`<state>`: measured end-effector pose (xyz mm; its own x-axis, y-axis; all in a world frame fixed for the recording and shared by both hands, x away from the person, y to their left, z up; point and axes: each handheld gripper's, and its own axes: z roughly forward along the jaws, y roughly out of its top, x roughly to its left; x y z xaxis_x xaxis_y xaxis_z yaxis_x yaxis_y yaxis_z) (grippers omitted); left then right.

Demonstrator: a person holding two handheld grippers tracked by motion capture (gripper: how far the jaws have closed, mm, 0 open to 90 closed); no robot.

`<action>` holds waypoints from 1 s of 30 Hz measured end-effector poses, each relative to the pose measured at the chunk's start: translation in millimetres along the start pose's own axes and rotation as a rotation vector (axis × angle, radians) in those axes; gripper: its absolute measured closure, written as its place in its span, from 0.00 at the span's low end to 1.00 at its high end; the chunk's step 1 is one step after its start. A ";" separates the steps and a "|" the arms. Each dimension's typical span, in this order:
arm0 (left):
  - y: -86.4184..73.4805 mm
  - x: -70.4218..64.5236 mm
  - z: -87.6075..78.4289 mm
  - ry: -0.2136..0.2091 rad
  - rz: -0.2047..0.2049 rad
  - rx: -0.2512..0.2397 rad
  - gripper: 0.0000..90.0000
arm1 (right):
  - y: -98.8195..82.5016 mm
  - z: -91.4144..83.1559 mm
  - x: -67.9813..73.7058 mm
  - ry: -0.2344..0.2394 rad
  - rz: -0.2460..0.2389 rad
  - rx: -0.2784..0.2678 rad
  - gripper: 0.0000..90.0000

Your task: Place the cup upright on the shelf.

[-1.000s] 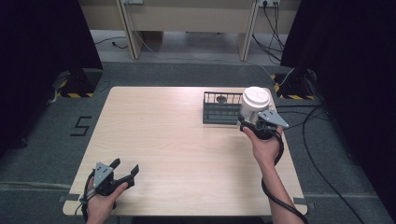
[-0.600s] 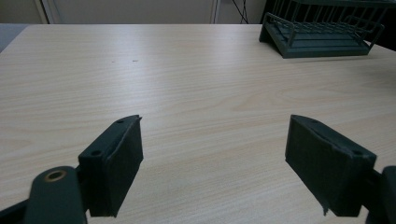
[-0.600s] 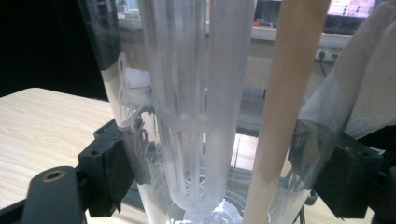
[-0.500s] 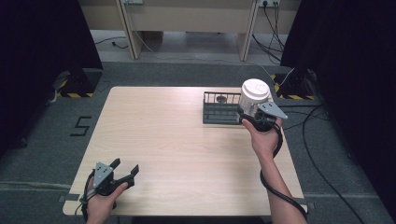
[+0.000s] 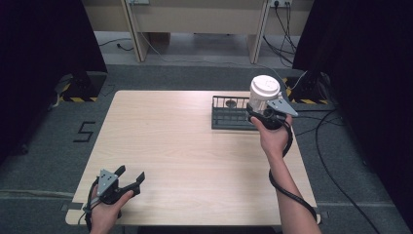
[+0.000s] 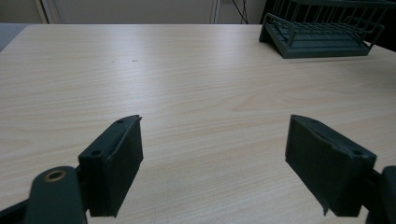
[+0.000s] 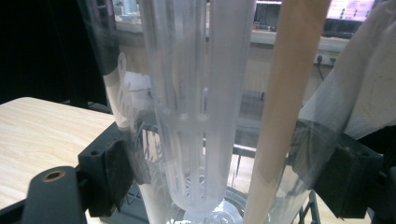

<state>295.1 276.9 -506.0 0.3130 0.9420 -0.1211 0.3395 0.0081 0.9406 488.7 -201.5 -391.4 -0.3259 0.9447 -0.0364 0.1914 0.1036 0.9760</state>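
**Cup held above the rack's right end**

Your right tool (image 5: 265, 111) grips a clear plastic cup with a white lid (image 5: 263, 92), upright and lifted off the tabletop (image 5: 160, 141), at about one o'clock in the high view. The black wire rack (image 5: 229, 113) sits just beside it, toward nine o'clock, likely the coming reference point. Your left tool (image 5: 127, 178) rests open and empty at seven o'clock, well apart.
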 end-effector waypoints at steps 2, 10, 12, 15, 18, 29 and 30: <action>0.0 0.0 0.0 0.000 -0.001 0.000 0.20 | 2.2 2.5 0.5 0.000 0.002 0.000 0.21; -0.1 0.2 0.0 0.000 -0.003 0.000 0.20 | 8.7 12.8 1.8 0.000 0.007 0.003 0.21; -0.1 0.2 0.1 0.000 -0.003 0.000 0.20 | 10.0 15.6 1.9 -0.001 0.012 0.004 0.21; -0.1 0.2 0.1 -0.001 -0.002 0.000 0.21 | 12.5 20.5 1.7 -0.002 0.009 0.005 0.21; -0.1 0.5 0.0 0.000 -0.002 0.001 0.20 | 14.5 23.7 1.5 -0.003 0.010 0.008 0.21; -0.1 1.1 0.0 -0.002 -0.004 0.002 0.21 | 22.2 42.7 1.1 -0.014 0.028 0.021 0.21; -0.1 1.1 0.1 -0.002 -0.004 0.003 0.21 | 22.2 42.7 1.1 -0.014 0.028 0.021 0.21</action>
<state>295.4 277.9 -506.3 0.3135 0.9413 -0.1253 0.3430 0.0108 0.9393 532.1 -184.9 -378.9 -0.3074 0.9515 -0.0120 0.2195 0.0832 0.9721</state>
